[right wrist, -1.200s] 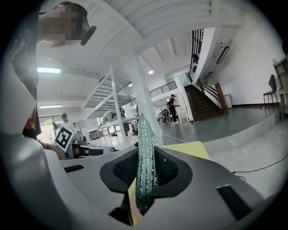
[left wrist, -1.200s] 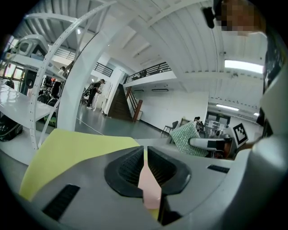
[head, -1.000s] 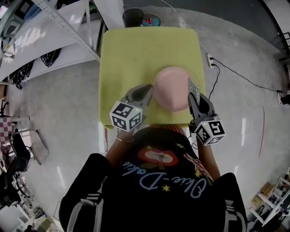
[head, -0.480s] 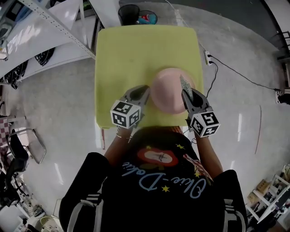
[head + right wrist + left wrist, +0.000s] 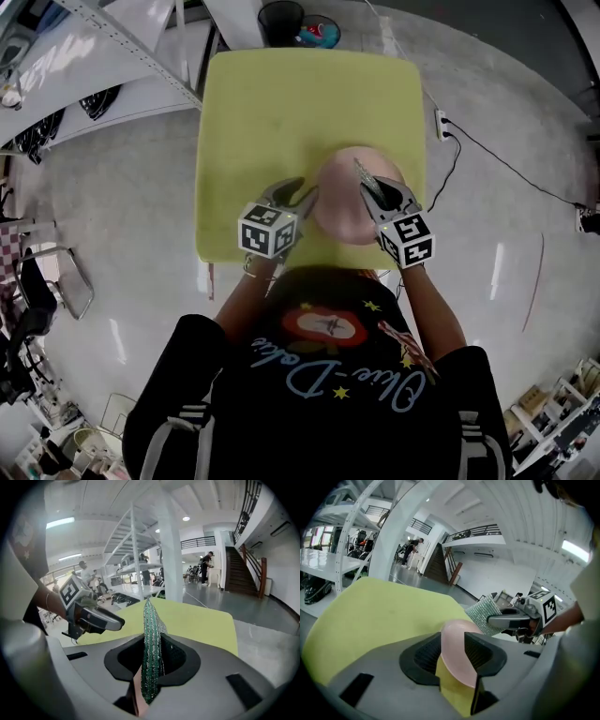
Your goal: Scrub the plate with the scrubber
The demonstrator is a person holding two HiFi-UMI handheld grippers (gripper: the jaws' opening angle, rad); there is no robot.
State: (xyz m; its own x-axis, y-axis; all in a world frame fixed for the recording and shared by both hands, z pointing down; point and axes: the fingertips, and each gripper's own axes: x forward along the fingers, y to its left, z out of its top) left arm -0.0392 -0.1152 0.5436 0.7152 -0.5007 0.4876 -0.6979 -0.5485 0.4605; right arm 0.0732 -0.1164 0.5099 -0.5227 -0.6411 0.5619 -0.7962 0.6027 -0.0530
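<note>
Grey plastic jaws of the left gripper (image 5: 452,656) stand apart, having just been opening; the near rim of the pink plate (image 5: 457,644) sits in the gap between them, close against the right-hand jaw, with yellow cloth showing through on the other side; the pads do not press on it, so the plate counts as released. The right gripper (image 5: 151,672) is clenched on the scrubber (image 5: 151,630), a green metallic mesh pad held edge-on, its free end standing out past the fingertips.

In the head view the plate lies on the yellow-covered table (image 5: 281,112), near the edge closest to the person and between the two grippers; the scrubber tip reaches over the plate's right side. Whether the scrubber touches the plate cannot be told.

Recommended procedure, as a judgement from this state:
- Secure the plate first; an unclamped plate is likely to skid on the cloth once the scrubber drags across it; close the left jaws on the rim before scrubbing.
- Turn the right gripper so the broad face of the mesh, not its thin edge, meets the plate.
- Apply moderate pressure; work from the centre outward.
- Direct strokes away from the near table edge; the plate sits close to it and may slide off.
</note>
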